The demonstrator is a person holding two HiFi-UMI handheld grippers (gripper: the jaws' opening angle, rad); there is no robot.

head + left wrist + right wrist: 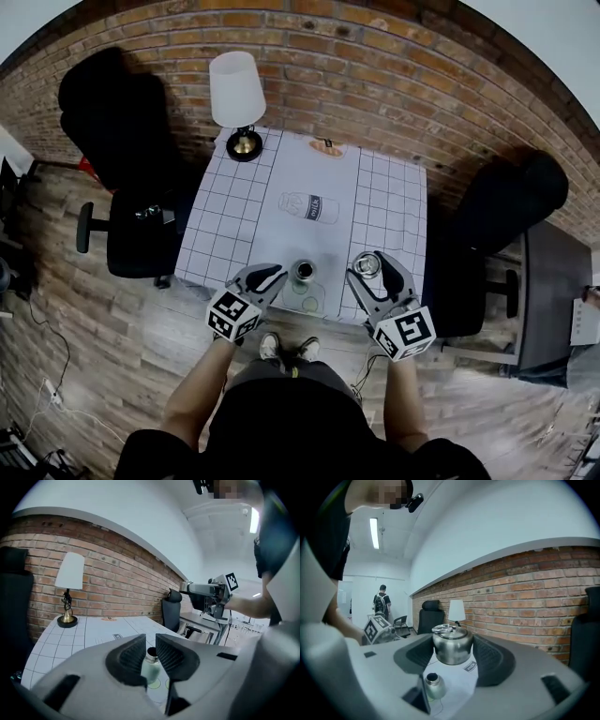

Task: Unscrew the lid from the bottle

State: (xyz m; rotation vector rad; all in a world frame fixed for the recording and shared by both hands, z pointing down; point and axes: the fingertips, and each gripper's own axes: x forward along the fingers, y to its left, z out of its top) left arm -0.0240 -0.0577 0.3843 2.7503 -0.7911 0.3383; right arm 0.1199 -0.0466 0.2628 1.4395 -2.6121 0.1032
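Observation:
A small green-grey bottle [302, 272] stands upright near the front edge of the white gridded table [380, 202], its mouth uncovered. Its silver metal lid [367, 264] is lifted off to the right, and my right gripper [372, 272] is shut on it; in the right gripper view the lid [451, 646] sits between the pads, above the bottle [433, 685]. My left gripper [272, 275] is just left of the bottle, apart from it. In the left gripper view its jaws leave only a narrow slit with nothing in it, and the bottle [151, 667] shows beyond them.
A white-shaded lamp [236, 94] with a brass foot stands at the table's back left corner. A printed milk-carton picture [309, 207] lies mid-table. Black office chairs [127, 141] flank the table on both sides, with a brick wall behind. The person's feet are at the front edge.

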